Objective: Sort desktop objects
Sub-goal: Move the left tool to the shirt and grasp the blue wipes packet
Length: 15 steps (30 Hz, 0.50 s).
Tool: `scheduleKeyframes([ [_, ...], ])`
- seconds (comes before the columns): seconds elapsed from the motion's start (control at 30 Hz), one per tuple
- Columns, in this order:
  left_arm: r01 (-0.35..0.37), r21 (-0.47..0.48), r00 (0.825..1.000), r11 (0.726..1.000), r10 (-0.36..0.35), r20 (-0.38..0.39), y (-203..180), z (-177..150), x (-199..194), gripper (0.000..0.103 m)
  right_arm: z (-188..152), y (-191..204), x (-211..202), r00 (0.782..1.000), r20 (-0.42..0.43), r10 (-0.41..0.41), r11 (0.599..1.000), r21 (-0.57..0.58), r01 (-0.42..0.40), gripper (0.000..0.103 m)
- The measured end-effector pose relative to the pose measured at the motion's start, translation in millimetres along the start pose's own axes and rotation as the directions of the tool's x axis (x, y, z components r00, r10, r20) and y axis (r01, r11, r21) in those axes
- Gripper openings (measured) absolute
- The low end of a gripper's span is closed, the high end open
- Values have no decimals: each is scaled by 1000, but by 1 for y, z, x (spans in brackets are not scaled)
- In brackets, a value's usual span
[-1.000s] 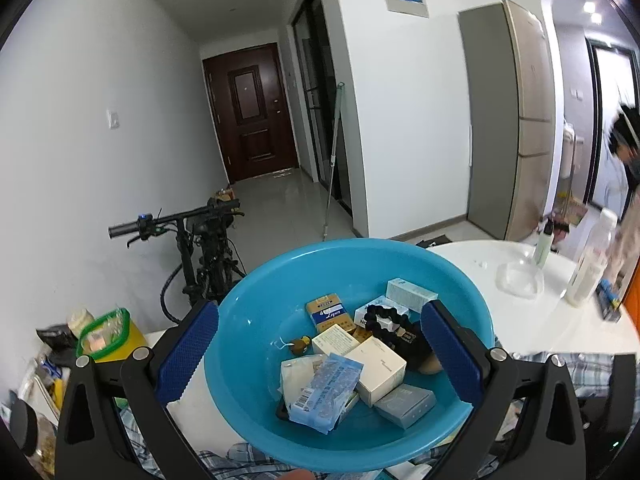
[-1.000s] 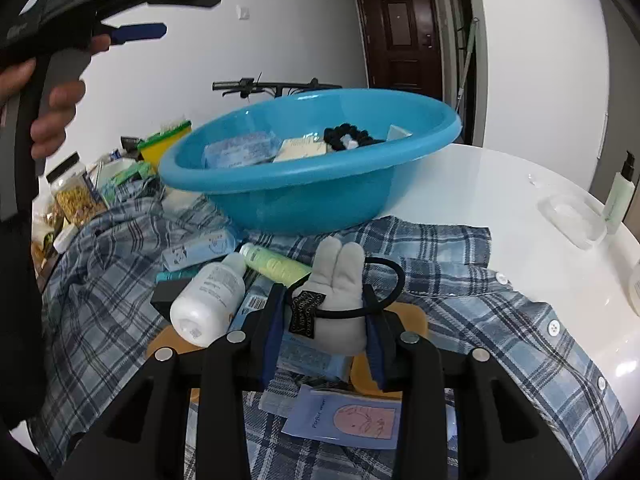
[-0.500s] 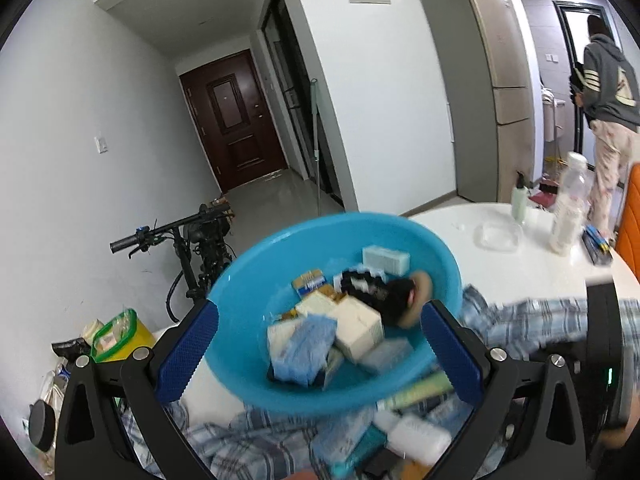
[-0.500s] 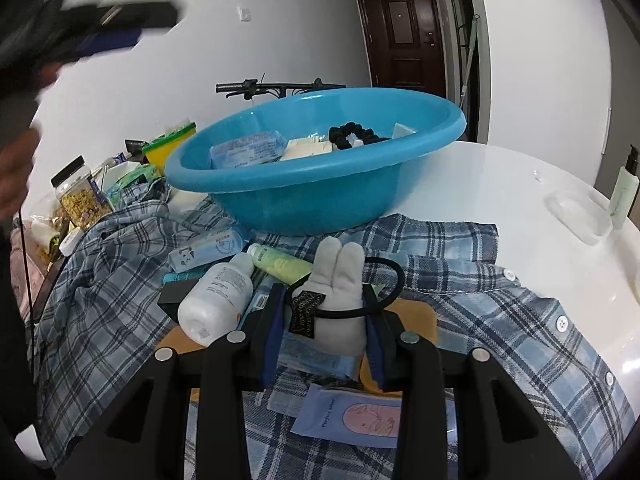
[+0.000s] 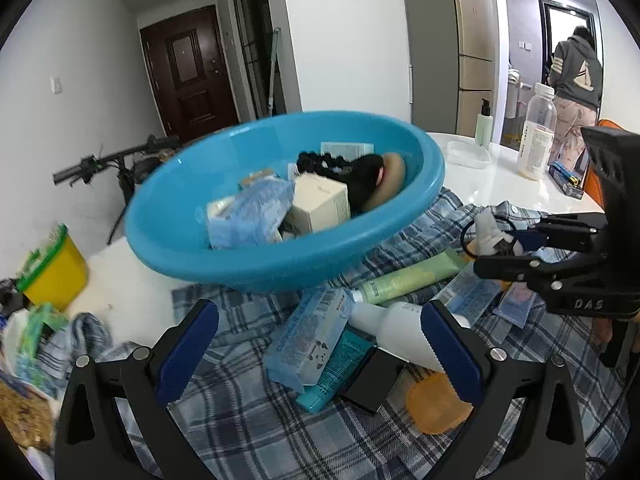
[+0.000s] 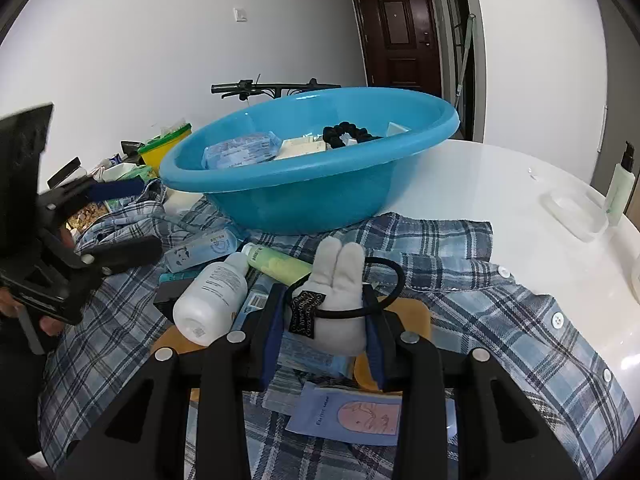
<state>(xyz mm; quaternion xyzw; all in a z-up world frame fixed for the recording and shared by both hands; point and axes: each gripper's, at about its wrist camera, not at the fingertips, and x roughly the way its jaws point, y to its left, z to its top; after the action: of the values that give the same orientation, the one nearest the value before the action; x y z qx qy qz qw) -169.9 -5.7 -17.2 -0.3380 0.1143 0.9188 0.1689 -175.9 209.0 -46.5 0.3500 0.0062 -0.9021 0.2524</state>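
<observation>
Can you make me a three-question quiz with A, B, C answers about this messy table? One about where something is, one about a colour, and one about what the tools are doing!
1. Where is the black scrunchie?
A. in the basin
B. on the shirt
C. on the floor

2. What colour is the basin?
A. red
B. blue
C. white

3. What is the right tool doing?
A. hanging open
B. gripping the bunny hair tie
C. gripping the white bottle

Answers:
1 A, it lies among the boxes inside.
2 B, its wall is bright blue.
3 B, the plush sits pinched between its pads; the left tool is open.
</observation>
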Motion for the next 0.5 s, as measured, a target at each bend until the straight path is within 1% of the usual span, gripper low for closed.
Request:
scheduleKeyframes([
  [0.2, 14, -12, 999, 1000, -15, -39, 0, -11, 23, 103, -1, 3, 0, 1000, -6, 3, 1000, -13, -4, 35],
  [0.33, 41, -32, 999, 999, -42, -22, 4, -15, 29, 102, -2, 4, 0, 1000, -10, 8, 1000, -17, -9, 35],
  [0.43, 57, -68, 998, 996, -59, -18, 11, -16, 31, 95, -2, 6, 1, 1000, -13, 9, 1000, -25, -10, 35],
  [0.5, 69, -89, 997, 994, -72, -30, 15, -17, 34, 93, -3, 7, 1, 1000, -17, 9, 1000, -27, -10, 35],
])
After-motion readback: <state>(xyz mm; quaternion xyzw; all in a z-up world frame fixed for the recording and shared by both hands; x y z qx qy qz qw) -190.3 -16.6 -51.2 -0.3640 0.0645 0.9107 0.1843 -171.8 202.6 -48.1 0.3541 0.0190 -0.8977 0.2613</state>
